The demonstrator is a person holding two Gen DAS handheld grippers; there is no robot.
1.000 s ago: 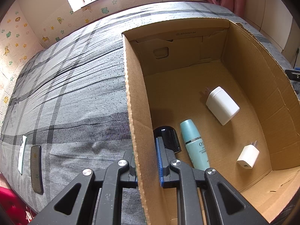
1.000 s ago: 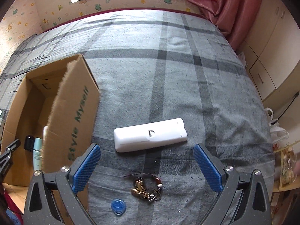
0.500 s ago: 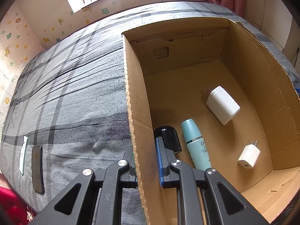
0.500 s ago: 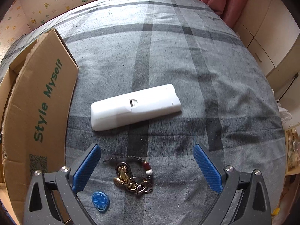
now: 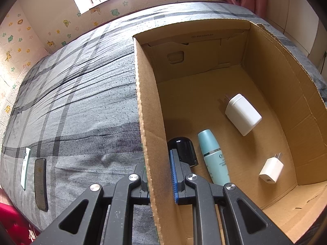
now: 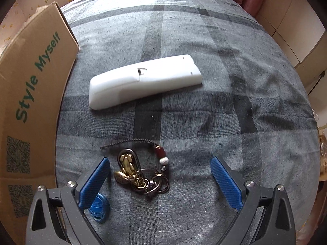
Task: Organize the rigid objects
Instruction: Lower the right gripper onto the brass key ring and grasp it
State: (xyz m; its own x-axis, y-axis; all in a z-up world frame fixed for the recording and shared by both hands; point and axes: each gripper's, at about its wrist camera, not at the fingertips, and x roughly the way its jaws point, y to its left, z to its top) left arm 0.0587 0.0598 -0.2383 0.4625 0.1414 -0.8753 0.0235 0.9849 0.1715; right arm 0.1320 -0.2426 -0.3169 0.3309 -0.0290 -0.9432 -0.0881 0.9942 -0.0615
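Grey plaid bed [image 6: 224, 112] bears cardboard box [image 6: 30, 102], white remote [image 6: 143, 81], keyring [image 6: 141, 173]

Fingers [image 6: 96, 183] spread wide over a grey plaid bed [image 6: 235, 81]. Between them, nearer the left finger, a key bunch [image 6: 141, 173]. Ahead, a white remote [image 6: 143, 81]. Left, a cardboard box [image 6: 30, 102].

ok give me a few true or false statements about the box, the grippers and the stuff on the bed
1. The left gripper is clamped on a wall of the cardboard box. True.
2. The right gripper is shut on the white remote. False: it is open, and the remote lies apart on the bedspread.
3. The teal bottle lies inside the box. True.
4. The keychain is already in the box. False: it lies on the bedspread between the right gripper's fingers.
5. Two white chargers are in the box. True: a large one and a small one.
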